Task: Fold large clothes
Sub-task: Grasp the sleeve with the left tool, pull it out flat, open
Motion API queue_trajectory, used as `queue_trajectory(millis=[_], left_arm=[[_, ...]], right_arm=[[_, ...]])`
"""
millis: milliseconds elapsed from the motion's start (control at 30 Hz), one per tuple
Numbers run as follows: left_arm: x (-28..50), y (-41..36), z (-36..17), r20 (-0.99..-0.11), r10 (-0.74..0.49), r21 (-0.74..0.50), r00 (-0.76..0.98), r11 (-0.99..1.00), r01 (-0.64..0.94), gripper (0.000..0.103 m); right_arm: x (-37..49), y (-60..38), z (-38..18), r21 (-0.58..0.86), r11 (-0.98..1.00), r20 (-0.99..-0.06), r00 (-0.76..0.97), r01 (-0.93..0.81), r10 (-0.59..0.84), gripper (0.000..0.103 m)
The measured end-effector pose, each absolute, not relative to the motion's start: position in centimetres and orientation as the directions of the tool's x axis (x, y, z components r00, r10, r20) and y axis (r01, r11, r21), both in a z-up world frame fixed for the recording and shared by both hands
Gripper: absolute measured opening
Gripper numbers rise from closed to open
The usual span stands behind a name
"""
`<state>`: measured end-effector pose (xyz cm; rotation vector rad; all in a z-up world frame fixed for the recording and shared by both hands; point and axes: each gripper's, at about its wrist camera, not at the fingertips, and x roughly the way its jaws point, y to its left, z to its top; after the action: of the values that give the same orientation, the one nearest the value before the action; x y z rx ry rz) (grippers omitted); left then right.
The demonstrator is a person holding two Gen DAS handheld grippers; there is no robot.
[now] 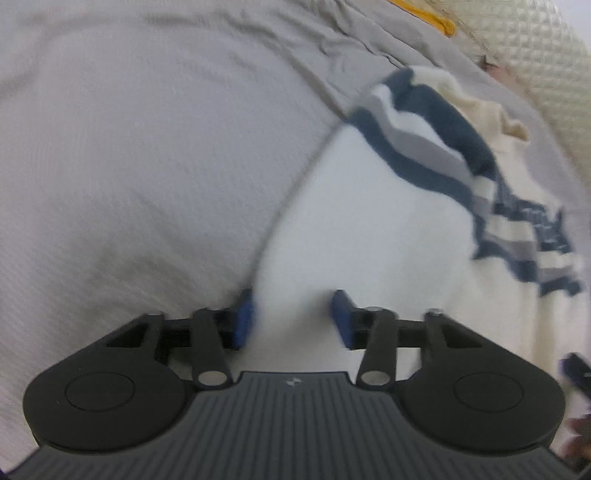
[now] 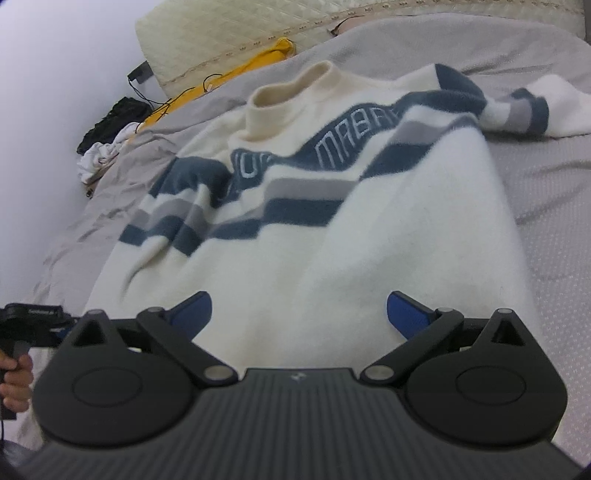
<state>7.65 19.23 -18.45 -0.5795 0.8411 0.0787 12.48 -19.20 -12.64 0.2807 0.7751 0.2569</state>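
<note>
A cream sweater (image 2: 332,258) with navy and grey stripes and a high collar lies spread on a grey bed sheet (image 2: 546,177); one sleeve lies out at the far right. My right gripper (image 2: 299,310) is open, its blue pads apart over the sweater's lower hem. In the left wrist view the sweater (image 1: 369,229) fills the right half, and my left gripper (image 1: 293,317) is open with its pads astride the sweater's left edge. The left view is motion-blurred.
A cream quilted headboard (image 2: 229,33) stands behind the bed. A yellow cloth (image 2: 258,62), a black item (image 2: 114,118), a white cloth (image 2: 99,155) and cables lie at the far left. The other hand-held gripper (image 2: 29,321) shows at the left edge.
</note>
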Motion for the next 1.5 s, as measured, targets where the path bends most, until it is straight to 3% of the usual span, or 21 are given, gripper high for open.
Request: queue_trajectory(millis=[100,300,533,800,967,1100,1333,1433,1500], left_arm=[[7.3,18.7,-18.1,-0.717,-0.189,-0.465,0.671,0.847,-0.258,0.014],[5.6,20.6,-11.8,-0.679,-0.107,-0.428,0.726,0.862,-0.273,0.012],[6.9,27.9,-0.8,-0.617,0.18,-0.27,0.766,0.866,-0.421,0.012],[17.1,32.5,5.1,-0.527,0.43,-0.092,0.733,0.829,-0.552,0.012],[25.4,35.5,3.4,-0.542,0.472,-0.062,0.695,0.803,-0.593,0.012],[30.1,37.8,-1.1,-0.585,0.463,-0.048,0.666,0.8,-0.598,0.012],[31.4,39.3,-7.3,-0.588,0.414,-0.11,0.695,0.811,-0.575,0.017],[30.7,39.6,-7.3,-0.594,0.377,-0.195,0.71,0.789,-0.582,0.025],[29.6,39.1,-6.5,-0.595,0.364,-0.219,0.717,0.785,-0.58,0.05]], right_arm=[[12.8,-18.8,-12.8,0.307,0.943,-0.642,0.703,-0.131,0.307,0.103],[12.5,-18.2,-13.0,0.228,0.963,-0.626,0.736,-0.144,0.258,0.103],[13.0,-18.4,-12.5,0.234,0.963,-0.563,0.789,-0.134,0.247,0.103],[14.5,-17.9,-12.9,0.236,0.964,-0.546,0.804,-0.124,0.237,0.103],[16.0,-16.9,-13.6,0.201,0.971,-0.545,0.809,-0.13,0.221,0.103],[17.1,-16.1,-14.5,0.177,0.974,-0.551,0.806,-0.138,0.214,0.103],[18.7,-15.1,-15.7,0.153,0.976,-0.577,0.787,-0.158,0.218,0.103],[18.9,-15.3,-15.9,0.173,0.973,-0.581,0.783,-0.15,0.224,0.103],[19.0,-15.4,-15.7,0.183,0.972,-0.579,0.783,-0.15,0.23,0.103]])
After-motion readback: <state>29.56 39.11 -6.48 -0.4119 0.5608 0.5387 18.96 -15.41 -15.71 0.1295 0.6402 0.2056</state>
